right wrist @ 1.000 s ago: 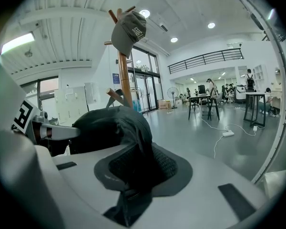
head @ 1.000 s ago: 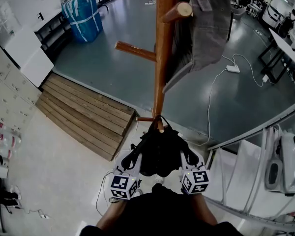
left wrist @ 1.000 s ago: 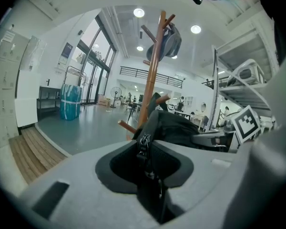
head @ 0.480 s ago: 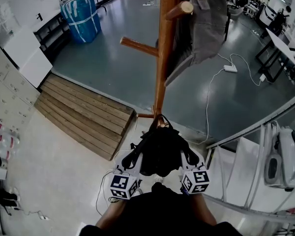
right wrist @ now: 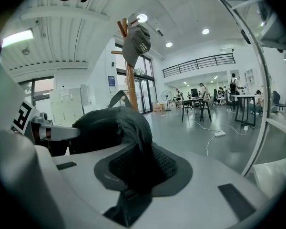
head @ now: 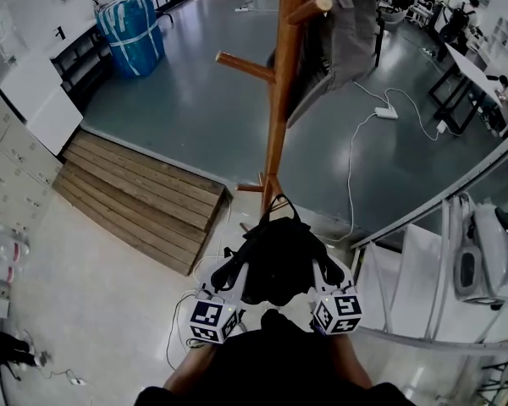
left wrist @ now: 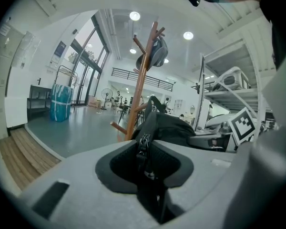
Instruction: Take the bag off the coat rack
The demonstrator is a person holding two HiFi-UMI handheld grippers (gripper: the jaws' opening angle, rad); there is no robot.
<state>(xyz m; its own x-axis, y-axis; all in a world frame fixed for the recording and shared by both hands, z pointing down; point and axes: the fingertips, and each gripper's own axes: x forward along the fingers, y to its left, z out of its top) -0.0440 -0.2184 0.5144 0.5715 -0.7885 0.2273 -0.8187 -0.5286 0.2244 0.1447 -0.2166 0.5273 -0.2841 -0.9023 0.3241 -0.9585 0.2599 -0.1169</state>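
Note:
A black bag (head: 275, 260) hangs between my two grippers, close in front of the person's body. My left gripper (head: 229, 269) is shut on the bag's left side, where a zipper edge (left wrist: 143, 144) sits between the pads. My right gripper (head: 326, 271) is shut on a fold of the bag's fabric (right wrist: 128, 142) on its right side. The bag's strap loop (head: 281, 203) stands up near the foot of the wooden coat rack (head: 277, 117). In both gripper views the loop looks apart from the pole. A grey cap (right wrist: 136, 44) still hangs high on the rack.
A wooden slatted ramp (head: 140, 197) lies to the left of the rack. A blue wrapped bundle (head: 127, 24) stands far left at the back. White metal shelving (head: 440, 252) rises close on the right. A white cable with a power strip (head: 385, 112) crosses the grey floor.
The coat rack has slid upward and away in the head view, while the bag and both grippers keep their place. Both grips are unchanged.

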